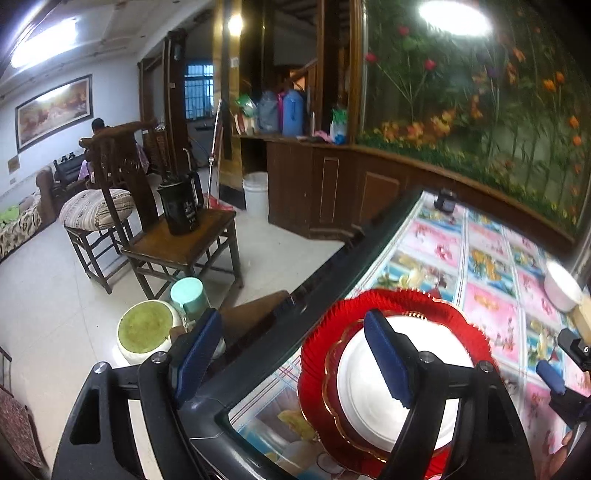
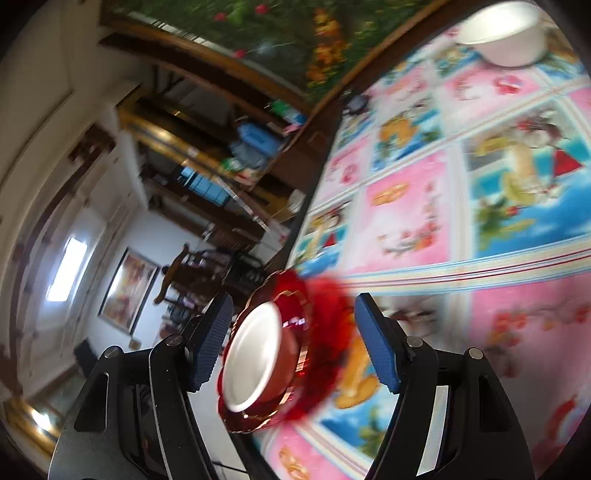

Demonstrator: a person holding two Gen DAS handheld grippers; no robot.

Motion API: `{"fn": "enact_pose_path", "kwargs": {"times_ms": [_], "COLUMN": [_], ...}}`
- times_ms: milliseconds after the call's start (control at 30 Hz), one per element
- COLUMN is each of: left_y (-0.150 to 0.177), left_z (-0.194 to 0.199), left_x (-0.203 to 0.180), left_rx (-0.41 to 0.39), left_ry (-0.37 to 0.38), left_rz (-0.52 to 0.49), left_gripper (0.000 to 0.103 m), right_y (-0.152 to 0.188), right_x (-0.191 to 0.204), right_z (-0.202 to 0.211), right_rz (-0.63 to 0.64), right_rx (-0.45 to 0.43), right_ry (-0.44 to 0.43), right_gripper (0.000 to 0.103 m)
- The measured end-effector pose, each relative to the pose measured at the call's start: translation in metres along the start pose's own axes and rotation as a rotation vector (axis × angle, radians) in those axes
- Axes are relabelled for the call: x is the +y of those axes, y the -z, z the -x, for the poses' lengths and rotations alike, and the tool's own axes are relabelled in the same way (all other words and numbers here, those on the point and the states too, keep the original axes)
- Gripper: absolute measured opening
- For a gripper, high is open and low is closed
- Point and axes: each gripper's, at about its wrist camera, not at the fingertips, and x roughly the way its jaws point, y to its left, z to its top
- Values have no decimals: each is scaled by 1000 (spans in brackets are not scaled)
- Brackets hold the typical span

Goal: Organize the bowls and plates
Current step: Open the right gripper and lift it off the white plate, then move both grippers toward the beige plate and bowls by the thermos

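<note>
A stack of dishes sits near the table's left edge: a red fluted plate [image 1: 373,304], on it a red gold-rimmed plate [image 1: 332,373], and on top a white dish [image 1: 358,391]. My left gripper [image 1: 293,358] stands open above the stack; its right finger hangs over the white dish and its left finger is out past the table edge. One blue pad [image 1: 551,377] of my right gripper shows at the right. In the blurred right wrist view, my right gripper [image 2: 295,343] is open, with the red plates [image 2: 295,321] and the white dish [image 2: 255,354] seen between its fingers, untouched. A white bowl [image 1: 561,288] [image 2: 502,29] stands farther along the table.
The table has a flowered cloth [image 1: 491,266] and a dark rim [image 1: 317,295]. A small dark object [image 1: 445,201] sits at its far end. On the floor to the left are a green-topped stool [image 1: 146,328], a mint cup [image 1: 188,295], and wooden chairs, one bearing a black jug [image 1: 181,210].
</note>
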Motion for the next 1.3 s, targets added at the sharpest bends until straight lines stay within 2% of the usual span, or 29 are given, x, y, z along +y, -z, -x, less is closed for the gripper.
{"fn": "enact_pose_path", "kwargs": {"times_ms": [333, 633, 800, 867, 933, 1033, 1167, 1300], "left_y": [2, 12, 18, 20, 23, 27, 33, 43], "left_z": [9, 30, 45, 49, 56, 68, 89, 110], "left_x": [-20, -66, -101, -115, -136, -169, -218, -259], "left_rx": [-16, -28, -41, -45, -48, -65, -100, -121], "left_ry": [38, 109, 162, 180, 210, 250, 307, 366], "left_rz": [-38, -159, -235, -265, -304, -362, -452, -538], "left_gripper": [80, 80, 80, 80, 80, 80, 80, 80], "right_y": [-24, -42, -51, -54, -56, -57, -59, -63], "right_x": [-31, -51, -30, -10, 4, 16, 14, 8], "right_z": [52, 125, 181, 200, 213, 236, 265, 283], "right_rz": [-50, -45, 123, 249, 374, 470, 456, 427], "right_rx": [-108, -279, -417, -461, -461, -457, -456, -437], "right_ry": [100, 195, 350, 491, 581, 645, 681, 762], "right_gripper": [70, 70, 70, 77, 79, 78, 78, 78]}}
